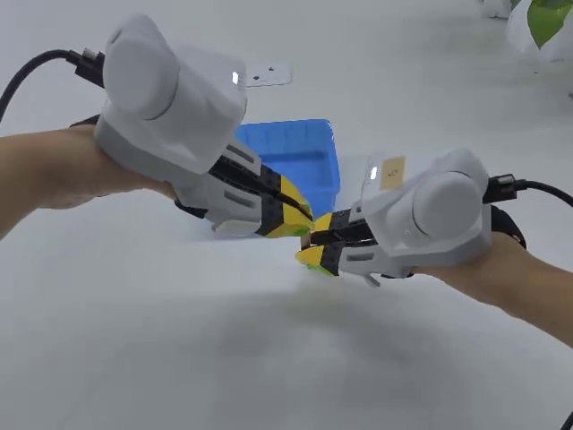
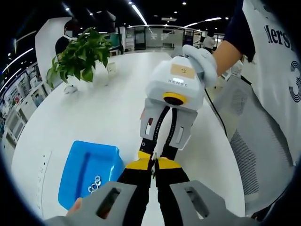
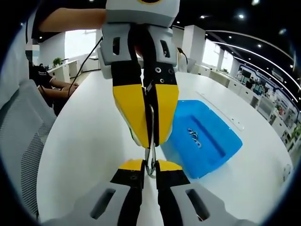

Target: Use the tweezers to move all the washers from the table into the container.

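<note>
My two grippers meet tip to tip above the white table (image 1: 179, 358). The left gripper (image 1: 300, 218) comes in from the left, the right gripper (image 1: 313, 253) from the right. Thin metal tweezers (image 3: 150, 141) run between them. The left gripper (image 3: 149, 127) is shut on their upper part and the right gripper (image 3: 149, 165) is shut on their rounded end. The blue container (image 1: 300, 152) sits just behind the grippers. Several washers (image 3: 195, 136) lie inside the container (image 3: 207, 141), and they also show in the left gripper view as washers (image 2: 94, 183) in the container (image 2: 84, 169).
A small white plate with holes (image 1: 269, 74) lies behind the container. A potted plant (image 1: 542, 22) stands at the far right of the table, the plant (image 2: 82, 56) also in the left gripper view. A mesh chair (image 2: 249, 136) stands beside the table.
</note>
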